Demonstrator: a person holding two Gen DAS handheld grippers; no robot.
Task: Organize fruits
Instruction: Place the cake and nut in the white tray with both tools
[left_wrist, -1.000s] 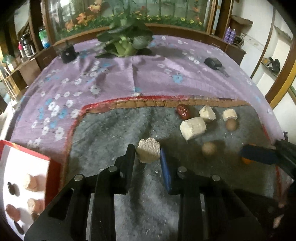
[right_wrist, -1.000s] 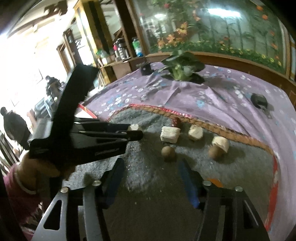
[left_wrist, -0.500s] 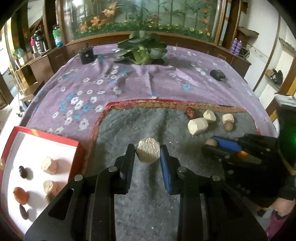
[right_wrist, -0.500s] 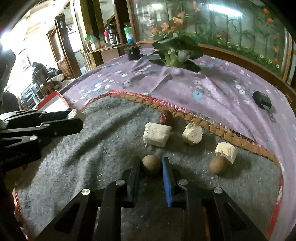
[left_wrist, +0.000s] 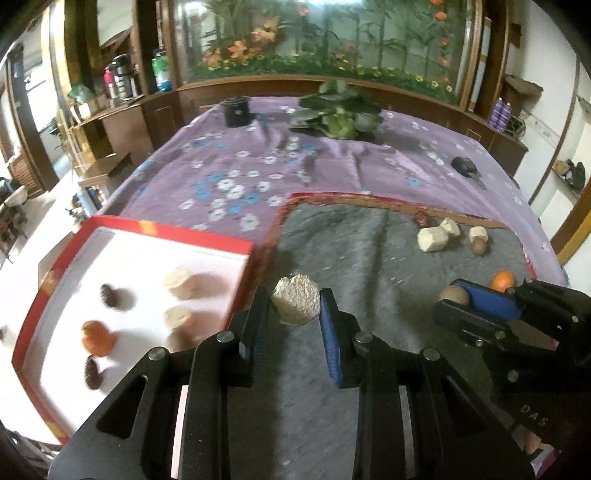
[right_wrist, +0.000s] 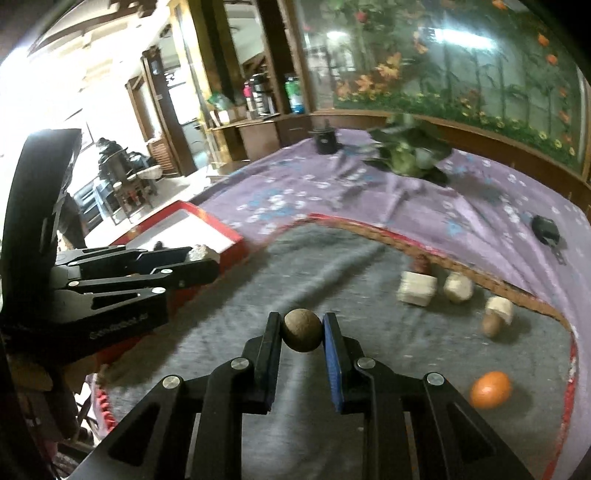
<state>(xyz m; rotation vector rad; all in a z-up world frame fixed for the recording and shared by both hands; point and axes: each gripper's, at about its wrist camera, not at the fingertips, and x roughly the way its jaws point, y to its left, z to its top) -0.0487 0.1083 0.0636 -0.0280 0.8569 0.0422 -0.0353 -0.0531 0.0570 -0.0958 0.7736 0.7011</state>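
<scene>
My left gripper (left_wrist: 295, 317) is shut on a pale rough chunk (left_wrist: 296, 303) and holds it above the grey mat, just right of the red-rimmed white tray (left_wrist: 177, 230). The tray holds an orange fruit (left_wrist: 96, 338), pale chunks and dark dates. My right gripper (right_wrist: 301, 332) is shut on a round brown fruit (right_wrist: 301, 329), lifted over the mat. It also shows in the left wrist view (left_wrist: 458, 301). On the mat lie pale chunks (right_wrist: 417, 288), a dark date (right_wrist: 421, 264), another brown fruit (right_wrist: 491, 325) and an orange fruit (right_wrist: 490, 389).
The grey mat (left_wrist: 351, 251) lies on a purple flowered tablecloth (left_wrist: 240, 173). A leafy green plant (left_wrist: 338, 114), a black pot (left_wrist: 236, 110) and a black key fob (left_wrist: 465, 166) sit farther back. Wooden cabinets ring the table.
My left gripper has carried the pale chunk left, close to the tray. My right gripper closed on the brown fruit and lifted it off the mat, moving left.
</scene>
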